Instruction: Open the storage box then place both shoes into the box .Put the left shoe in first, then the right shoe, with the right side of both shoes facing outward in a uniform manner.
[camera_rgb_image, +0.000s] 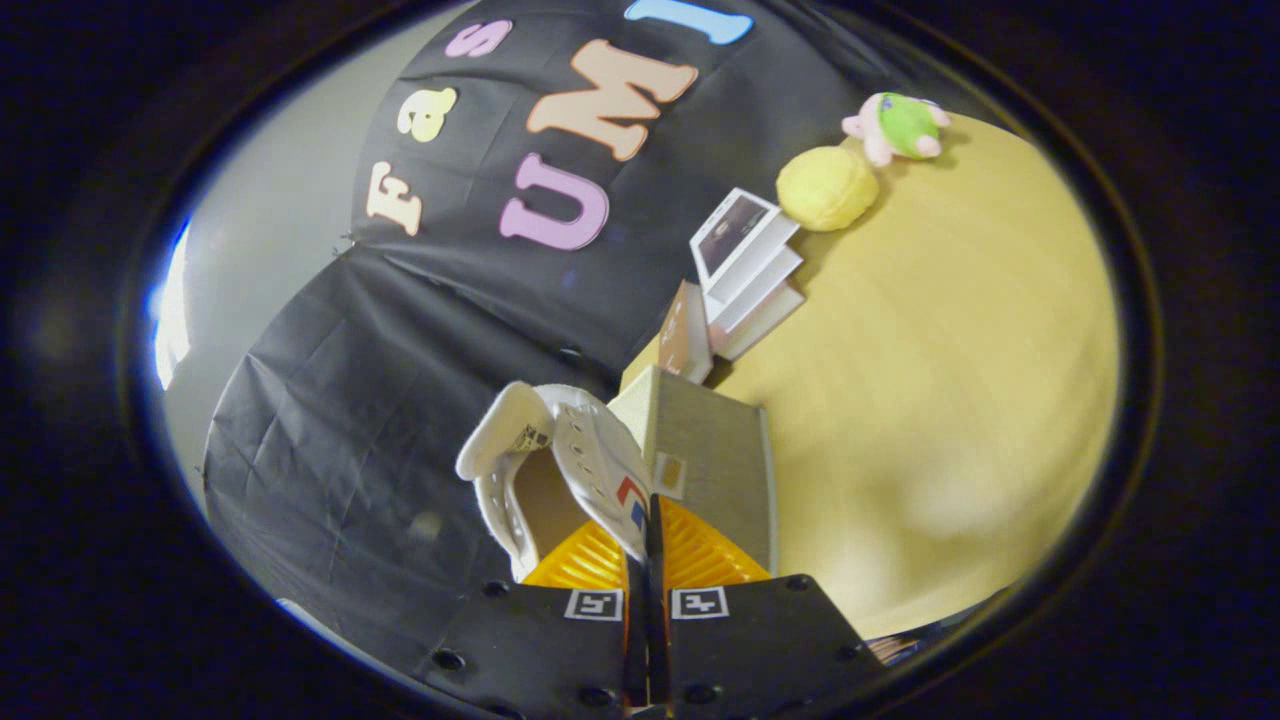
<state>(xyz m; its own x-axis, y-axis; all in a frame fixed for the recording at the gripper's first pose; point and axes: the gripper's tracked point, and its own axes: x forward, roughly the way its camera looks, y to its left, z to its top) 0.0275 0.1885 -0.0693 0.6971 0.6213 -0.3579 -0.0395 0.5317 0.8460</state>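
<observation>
My gripper (645, 545) is shut on the side wall of a white shoe (560, 440), which has lace eyelets and a red and blue mark near the fingers. The shoe is lifted off the table and hangs tilted, its opening and tongue turned toward the black cloth wall. Just beyond the fingers, touching or nearly touching the shoe, is the storage box (715, 460), grey with a pale side and a small label. I cannot tell whether the box is open, or which shoe of the pair this is.
The view is tilted steeply. The box stands on a yellow wooden table (950, 350). Past it lie a stack of white books (750, 270) and a brown booklet (685, 335), then a yellow plush ball (828, 187) and a pink and green plush toy (900, 125).
</observation>
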